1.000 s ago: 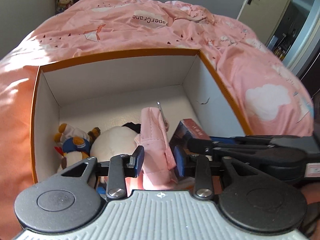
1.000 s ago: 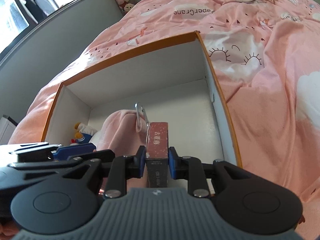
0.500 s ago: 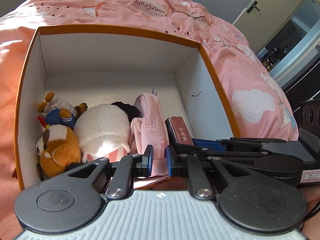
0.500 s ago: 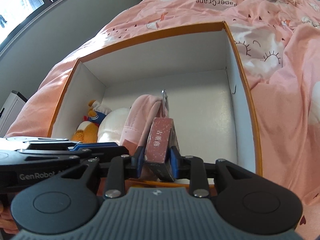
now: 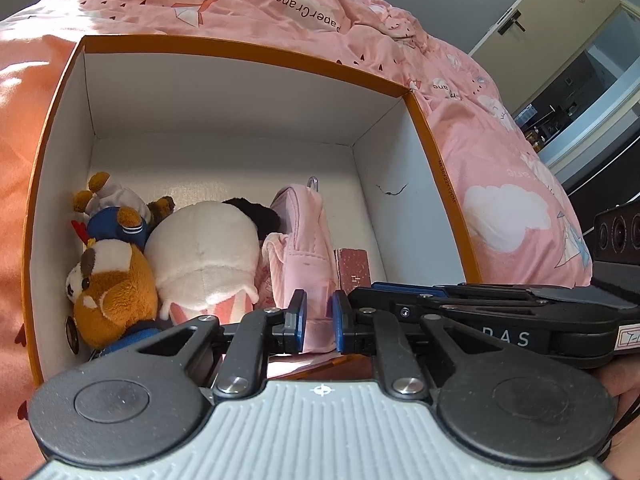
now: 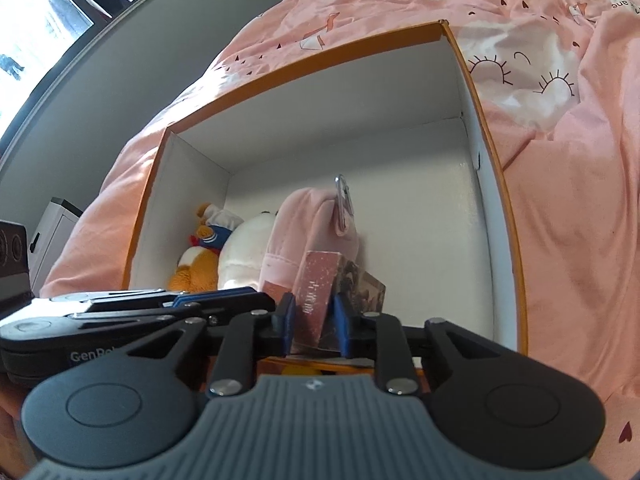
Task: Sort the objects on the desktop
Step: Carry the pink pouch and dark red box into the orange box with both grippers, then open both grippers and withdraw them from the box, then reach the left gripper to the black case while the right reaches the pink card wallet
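Note:
An orange-rimmed white box (image 5: 240, 56) (image 6: 304, 68) sits on the pink bed. My left gripper (image 5: 318, 322) is shut on a pink pouch (image 5: 304, 248) with a metal clip, standing on the box floor. My right gripper (image 6: 314, 326) is shut on a small reddish carton (image 6: 316, 296), set down beside the pouch (image 6: 308, 224); the carton (image 5: 354, 270) also shows in the left wrist view. A brown plush (image 5: 112, 280), a blue-dressed plush (image 5: 116, 216) and a white plush (image 5: 204, 256) lie at the box's left.
The pink duvet (image 5: 500, 184) surrounds the box. The right half of the box floor (image 6: 432, 240) is bare white. A door (image 5: 532, 20) stands at the far right. A white cabinet (image 6: 52, 232) stands left of the bed.
Both grippers have lowered into the box. The pouch and carton have gone down with them and now stand side by side on the box floor.

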Tool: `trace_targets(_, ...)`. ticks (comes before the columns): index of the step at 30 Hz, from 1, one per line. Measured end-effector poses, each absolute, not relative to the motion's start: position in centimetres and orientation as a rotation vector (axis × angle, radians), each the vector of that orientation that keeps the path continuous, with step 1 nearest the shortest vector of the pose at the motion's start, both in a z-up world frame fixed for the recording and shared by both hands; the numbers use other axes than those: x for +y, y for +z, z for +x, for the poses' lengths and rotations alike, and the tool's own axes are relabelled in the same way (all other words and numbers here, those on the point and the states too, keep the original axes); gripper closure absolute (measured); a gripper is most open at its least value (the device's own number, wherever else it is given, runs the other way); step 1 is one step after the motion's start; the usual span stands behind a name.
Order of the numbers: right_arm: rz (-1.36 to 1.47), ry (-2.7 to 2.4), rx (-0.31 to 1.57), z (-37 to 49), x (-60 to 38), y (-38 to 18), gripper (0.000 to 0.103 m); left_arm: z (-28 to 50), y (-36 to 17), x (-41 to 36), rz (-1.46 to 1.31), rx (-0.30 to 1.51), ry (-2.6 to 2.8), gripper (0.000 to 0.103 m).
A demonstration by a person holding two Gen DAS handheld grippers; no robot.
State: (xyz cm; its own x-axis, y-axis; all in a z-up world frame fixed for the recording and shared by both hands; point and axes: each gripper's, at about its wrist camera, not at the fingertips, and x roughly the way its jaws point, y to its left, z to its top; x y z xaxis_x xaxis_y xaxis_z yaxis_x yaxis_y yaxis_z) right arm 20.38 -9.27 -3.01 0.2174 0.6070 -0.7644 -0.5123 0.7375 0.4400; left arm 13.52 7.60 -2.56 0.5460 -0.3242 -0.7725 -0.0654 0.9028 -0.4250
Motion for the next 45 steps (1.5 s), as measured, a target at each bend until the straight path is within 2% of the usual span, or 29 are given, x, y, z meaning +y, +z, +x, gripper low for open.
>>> trace_targets(12,-0.019,0.745,1.013,18.9,-8.9,-1.9,0.078,12.7,-1.0,6.4,-0.291,0.942,-0.107,0.087)
trace_targets(14,-0.035,0.744,0.985,18.6,-9.0,-1.6,0.076,12.4,-0.6,6.2,-0.274,0.929,-0.103,0.087)
trace_targets(15,-0.037,0.751,0.972,18.4,-9.0,-1.4,0.073,12.2,-0.5,6.1,-0.262,0.922,-0.1,0.087)
trace_targets(16,-0.038,0.758,0.961,18.2,-9.1,-1.2,0.066,12.2,-0.3,6.0,-0.25,0.914,-0.095,0.086)
trace_targets(17,-0.042,0.769,0.946,18.0,-9.2,-1.0,0.065,12.0,-0.2,5.8,-0.236,0.905,-0.088,0.085)
trace_targets(30,-0.088,0.737,0.76,15.0,-12.9,0.8,0.065,9.8,2.3,4.1,-0.169,0.831,-0.134,0.08)
trace_targets(45,-0.023,0.526,0.878,12.6,-20.0,-0.1,0.065,6.8,1.3,1.2,-0.123,0.913,-0.263,0.077)
